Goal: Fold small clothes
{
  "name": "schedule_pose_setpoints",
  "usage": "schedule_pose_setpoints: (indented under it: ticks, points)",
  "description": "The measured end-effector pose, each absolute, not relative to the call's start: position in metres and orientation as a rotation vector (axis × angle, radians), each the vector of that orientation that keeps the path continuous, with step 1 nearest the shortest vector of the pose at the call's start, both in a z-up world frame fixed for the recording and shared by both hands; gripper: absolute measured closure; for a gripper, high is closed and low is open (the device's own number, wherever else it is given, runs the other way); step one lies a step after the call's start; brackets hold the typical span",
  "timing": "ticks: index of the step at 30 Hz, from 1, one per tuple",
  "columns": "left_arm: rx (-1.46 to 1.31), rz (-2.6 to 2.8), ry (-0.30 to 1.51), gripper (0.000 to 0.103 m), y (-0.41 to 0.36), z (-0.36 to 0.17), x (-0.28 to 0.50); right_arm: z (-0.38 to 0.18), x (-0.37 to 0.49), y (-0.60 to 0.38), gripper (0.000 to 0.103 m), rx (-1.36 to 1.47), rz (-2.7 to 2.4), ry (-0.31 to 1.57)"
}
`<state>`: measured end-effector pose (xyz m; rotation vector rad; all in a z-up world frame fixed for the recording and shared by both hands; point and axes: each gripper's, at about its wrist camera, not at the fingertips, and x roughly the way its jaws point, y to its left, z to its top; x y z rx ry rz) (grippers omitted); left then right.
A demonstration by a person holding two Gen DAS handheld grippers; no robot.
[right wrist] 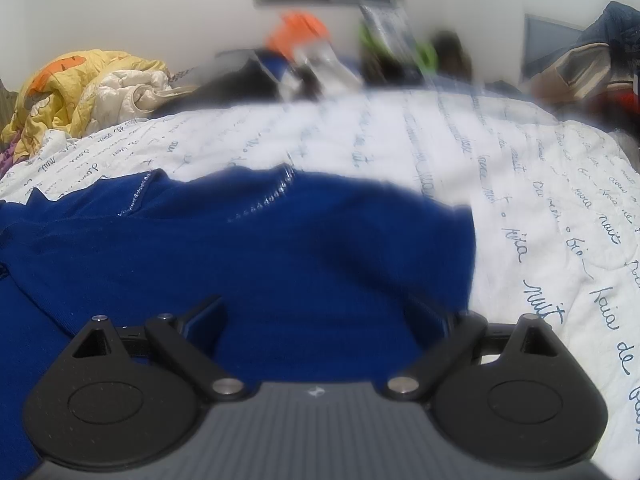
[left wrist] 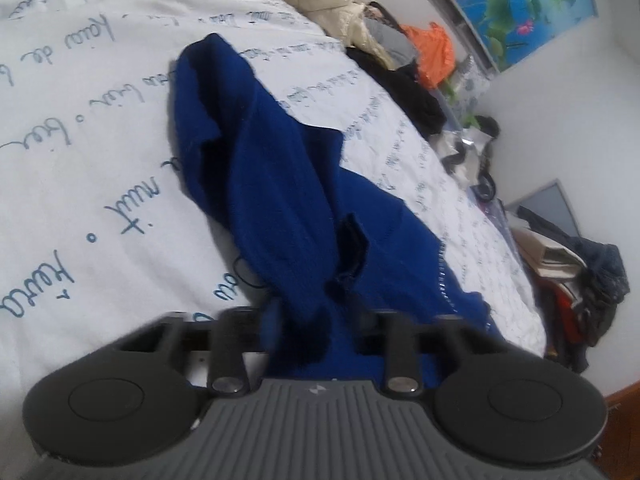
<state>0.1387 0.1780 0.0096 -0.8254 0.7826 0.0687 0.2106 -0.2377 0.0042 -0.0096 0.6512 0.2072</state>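
Two grippers working one blue sweater [left wrist: 280, 184] lying on the bed [left wrist: 80, 140]: left gripper [left wrist: 304, 320] pinching a bunched fold, right gripper [right wrist: 332, 320] gaping wide over the fabric. Risking slippage, probably, pinching so little cloth.

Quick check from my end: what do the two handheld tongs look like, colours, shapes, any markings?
Both match: left tongs and right tongs have a grey ribbed body with a small white mark, two round black discs at the sides, and black link arms on silver pivot pins. No cables or sleeves show.
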Motion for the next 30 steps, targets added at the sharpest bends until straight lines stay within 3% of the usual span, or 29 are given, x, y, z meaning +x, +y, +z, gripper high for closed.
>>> schedule_pose_setpoints:
  ticks: [8,14,16,17,18,19,21,24,30]
  points:
    - [-0.837,0.091,0.694,0.101,0.186,0.036,0.125,0.005,0.21,-0.238,0.006,-0.002,0.209,0.649]
    - [-0.54,-0.059,0.564,0.101,0.109,0.125,0.139,0.005,0.211,-0.238,0.006,0.005,0.21,0.647]
    - [-0.511,-0.348,0.647,0.078,0.065,0.139,0.155,0.005,0.211,-0.239,0.006,0.01,0.211,0.646]
    - [-0.522,-0.44,0.673,0.055,0.049,0.141,0.158,0.005,0.211,-0.239,0.006,0.014,0.212,0.645]
    - [-0.532,-0.485,0.682,0.02,0.04,0.142,0.156,0.005,0.21,-0.24,0.006,0.021,0.212,0.644]
    - [-0.541,-0.501,0.658,0.006,0.038,0.141,0.151,0.006,0.21,-0.241,0.006,0.029,0.213,0.643]
    - [-0.551,-0.435,0.561,0.001,0.049,0.133,0.129,0.006,0.209,-0.244,0.006,0.049,0.21,0.638]
    - [-0.592,-0.268,0.599,0.007,0.077,0.095,0.109,0.006,0.209,-0.247,0.006,0.073,0.216,0.633]
    - [-0.62,-0.064,0.656,0.009,0.111,0.024,0.067,0.007,0.211,-0.25,0.006,0.086,0.226,0.639]
